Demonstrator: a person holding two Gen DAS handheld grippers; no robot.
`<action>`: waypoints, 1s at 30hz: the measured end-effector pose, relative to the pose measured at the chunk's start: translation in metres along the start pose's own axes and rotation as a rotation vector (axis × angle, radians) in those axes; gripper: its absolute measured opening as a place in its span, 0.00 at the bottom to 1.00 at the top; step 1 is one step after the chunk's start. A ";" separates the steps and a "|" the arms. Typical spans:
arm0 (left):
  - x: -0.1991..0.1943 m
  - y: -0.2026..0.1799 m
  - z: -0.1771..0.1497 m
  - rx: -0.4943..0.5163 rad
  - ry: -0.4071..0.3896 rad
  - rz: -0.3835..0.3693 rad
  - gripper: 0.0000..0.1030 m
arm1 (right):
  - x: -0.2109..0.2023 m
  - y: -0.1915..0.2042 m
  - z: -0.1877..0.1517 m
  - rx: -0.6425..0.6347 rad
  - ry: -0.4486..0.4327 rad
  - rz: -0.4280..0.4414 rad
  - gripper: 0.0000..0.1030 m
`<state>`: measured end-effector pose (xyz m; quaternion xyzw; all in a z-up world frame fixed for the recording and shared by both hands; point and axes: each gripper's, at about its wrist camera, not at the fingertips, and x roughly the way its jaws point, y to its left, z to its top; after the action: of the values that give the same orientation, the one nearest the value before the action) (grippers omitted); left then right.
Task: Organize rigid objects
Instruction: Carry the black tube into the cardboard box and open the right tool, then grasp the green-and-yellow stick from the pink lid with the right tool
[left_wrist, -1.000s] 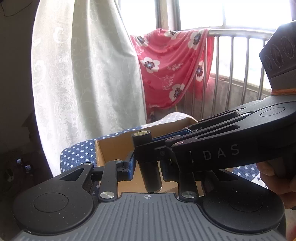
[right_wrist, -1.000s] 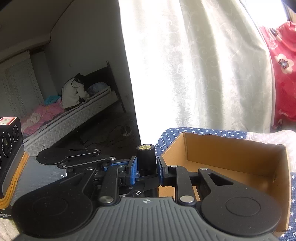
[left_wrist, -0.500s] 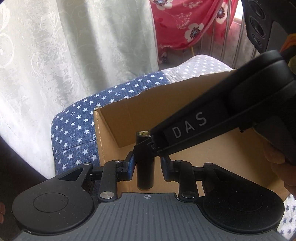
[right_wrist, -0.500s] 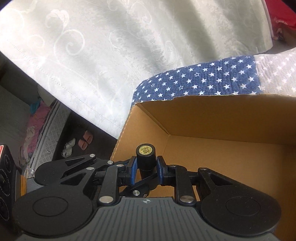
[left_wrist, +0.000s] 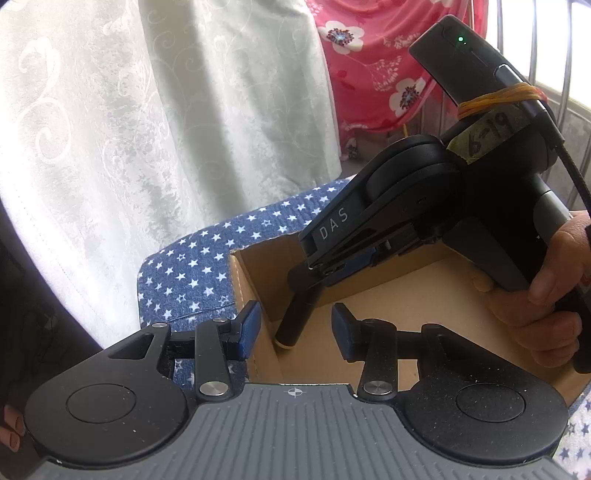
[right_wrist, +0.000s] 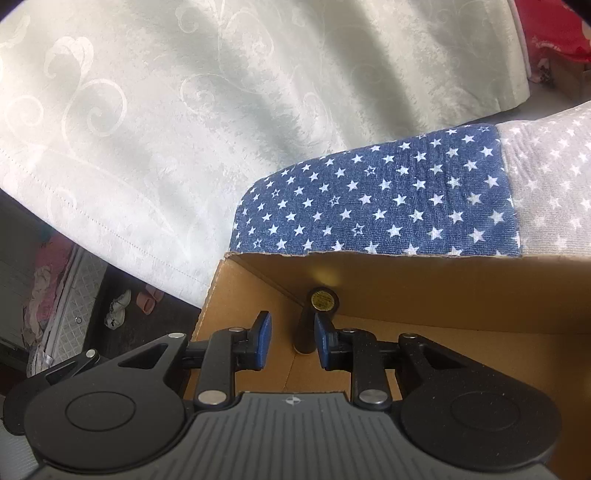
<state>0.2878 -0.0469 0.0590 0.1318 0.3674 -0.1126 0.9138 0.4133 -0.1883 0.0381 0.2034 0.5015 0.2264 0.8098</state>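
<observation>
A black cylinder (left_wrist: 295, 325) with a gold label on its top (right_wrist: 322, 300) stands in the near left corner of an open cardboard box (left_wrist: 406, 306), resting on the box floor. My left gripper (left_wrist: 295, 334) has its jaws opening, and the cylinder stands just beyond the blue pads, untouched. My right gripper (right_wrist: 293, 339) also has its jaws opening: a clear gap shows at its left pad and the cylinder stands close by its right pad. In the left wrist view the right gripper (left_wrist: 312, 273) hangs over the cylinder's top, held by a hand (left_wrist: 546, 295).
The box (right_wrist: 424, 273) sits on a blue cloth with white stars (left_wrist: 184, 273). A white patterned curtain (left_wrist: 147, 129) hangs behind, with a pink floral cloth (left_wrist: 369, 74) over a railing. Left of the box the floor drops away, with slippers (right_wrist: 147, 299) on it.
Both grippers came down into the box with the cylinder. The left jaws let go of it and spread wide. The right jaws parted slightly, and the cylinder now stands in the corner.
</observation>
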 end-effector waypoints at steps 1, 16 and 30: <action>-0.006 0.002 -0.001 -0.010 -0.011 0.002 0.42 | -0.005 0.000 0.001 0.009 -0.013 -0.004 0.27; -0.132 0.004 -0.056 -0.071 -0.193 -0.147 0.46 | -0.202 0.039 -0.072 -0.105 -0.343 0.096 0.27; -0.102 -0.094 -0.173 -0.022 -0.023 -0.393 0.42 | -0.156 -0.003 -0.266 -0.114 -0.221 0.009 0.28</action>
<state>0.0765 -0.0679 -0.0051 0.0465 0.3770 -0.2863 0.8796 0.1117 -0.2524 0.0392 0.1833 0.3947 0.2345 0.8693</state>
